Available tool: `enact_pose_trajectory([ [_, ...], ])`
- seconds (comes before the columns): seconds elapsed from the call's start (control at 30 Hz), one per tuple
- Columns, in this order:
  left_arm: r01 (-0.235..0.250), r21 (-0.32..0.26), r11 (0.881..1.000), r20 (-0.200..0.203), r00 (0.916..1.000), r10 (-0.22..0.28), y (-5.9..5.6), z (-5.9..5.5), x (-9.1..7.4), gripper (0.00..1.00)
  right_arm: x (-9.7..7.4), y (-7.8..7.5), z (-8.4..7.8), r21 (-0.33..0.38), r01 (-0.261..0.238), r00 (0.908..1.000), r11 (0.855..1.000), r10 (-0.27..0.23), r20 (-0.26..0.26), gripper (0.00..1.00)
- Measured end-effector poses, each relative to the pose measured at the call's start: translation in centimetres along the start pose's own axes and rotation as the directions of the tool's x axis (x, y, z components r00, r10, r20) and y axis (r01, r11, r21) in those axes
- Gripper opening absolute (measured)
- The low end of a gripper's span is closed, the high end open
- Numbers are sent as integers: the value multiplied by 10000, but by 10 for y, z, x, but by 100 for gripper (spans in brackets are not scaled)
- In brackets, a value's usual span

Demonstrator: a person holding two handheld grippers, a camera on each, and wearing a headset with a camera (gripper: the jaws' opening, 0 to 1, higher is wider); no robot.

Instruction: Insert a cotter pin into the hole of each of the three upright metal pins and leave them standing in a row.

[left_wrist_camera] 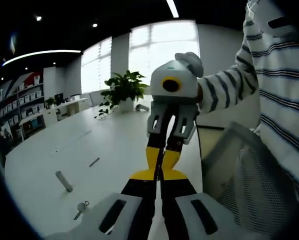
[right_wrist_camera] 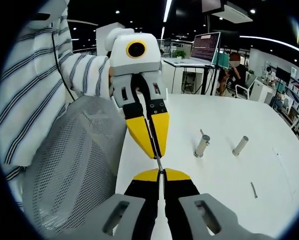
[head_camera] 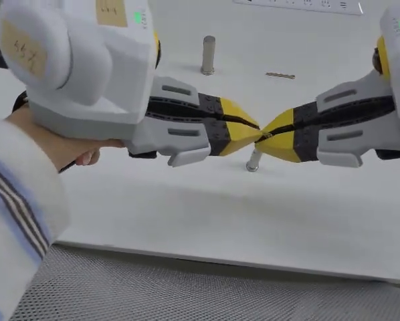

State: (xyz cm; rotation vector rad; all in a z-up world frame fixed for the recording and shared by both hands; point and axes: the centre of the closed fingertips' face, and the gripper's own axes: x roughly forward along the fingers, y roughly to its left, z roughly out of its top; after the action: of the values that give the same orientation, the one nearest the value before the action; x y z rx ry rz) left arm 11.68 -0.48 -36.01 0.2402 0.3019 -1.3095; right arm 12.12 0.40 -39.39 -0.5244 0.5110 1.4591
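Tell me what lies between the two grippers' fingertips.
A thin cotter pin bridges the short gap between the left gripper and the right gripper, both shut on it. The right gripper view shows it most clearly.

Head view running bright, even; worktop (head_camera: pixel 186 207) washing out near-white, soft shadows sitting under things. Windows (left_wrist_camera: pixel 162 47) blowing out in left gripper view. Ceiling strips (right_wrist_camera: pixel 167 10) glaring; fisheye bending edges, close foreground blurring.

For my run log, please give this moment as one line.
left gripper and right gripper: shut, tip to tip on cotter pin | far pin, near pin: upright | spare cotter pin: on table
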Motion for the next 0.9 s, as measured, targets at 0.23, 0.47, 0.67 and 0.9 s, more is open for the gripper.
enact_pose_trajectory([
  [0.23,715,378,9967,-545,9961,-694,-7,-7,3,0,-1,14,-3,-188,-583,9980,9981,579,-235,0],
  [0.47,1242,555,9907,-985,9881,-1184,-15,-13,9,0,-4,22,-6,145,-864,9954,9962,870,-414,0],
  [0.67,1351,307,9904,-959,9867,-1316,-23,-9,14,0,-9,26,-4,527,-868,9958,9948,881,-243,0],
  [0.9,1314,217,9911,-1273,9836,-1276,-20,-12,17,0,-12,23,-6,543,-677,9974,9962,690,-225,0],
])
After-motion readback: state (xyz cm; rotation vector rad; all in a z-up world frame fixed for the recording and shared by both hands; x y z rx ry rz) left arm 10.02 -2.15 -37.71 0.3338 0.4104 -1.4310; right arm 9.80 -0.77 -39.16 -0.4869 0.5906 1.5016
